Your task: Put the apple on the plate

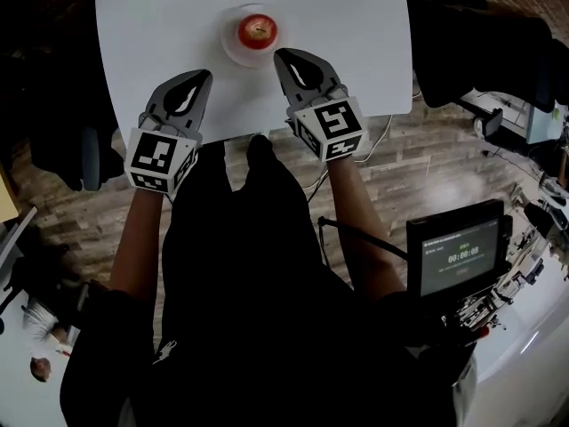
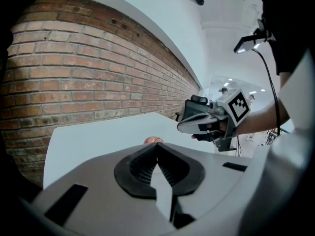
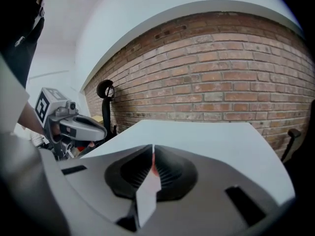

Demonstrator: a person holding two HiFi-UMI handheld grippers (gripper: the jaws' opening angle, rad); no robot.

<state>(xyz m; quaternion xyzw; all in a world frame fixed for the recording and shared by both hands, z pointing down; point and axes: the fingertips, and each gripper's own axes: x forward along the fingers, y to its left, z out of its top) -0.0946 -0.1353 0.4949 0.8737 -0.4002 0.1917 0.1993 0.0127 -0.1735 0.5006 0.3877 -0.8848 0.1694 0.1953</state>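
A red apple [image 1: 257,30] sits on a small white plate [image 1: 229,52] near the middle of the white table [image 1: 151,25]. My left gripper [image 1: 206,75] hovers over the table's near edge, left of the plate, jaws together and empty. My right gripper [image 1: 278,54] has its tip just right of the plate's rim, shut and holding nothing. In the left gripper view only the apple's top [image 2: 153,140] shows above my closed left gripper [image 2: 157,145], with the right gripper [image 2: 181,127] beyond. In the right gripper view a red sliver of the apple [image 3: 154,167] shows through my right gripper [image 3: 152,147].
A brick wall [image 3: 221,82] stands behind the table. A dark screen with a timer [image 1: 458,254] stands at the lower right, with cables [image 1: 378,140] on the wood floor. Dark furniture flanks the table; a black chair [image 3: 105,90] stands at the far left.
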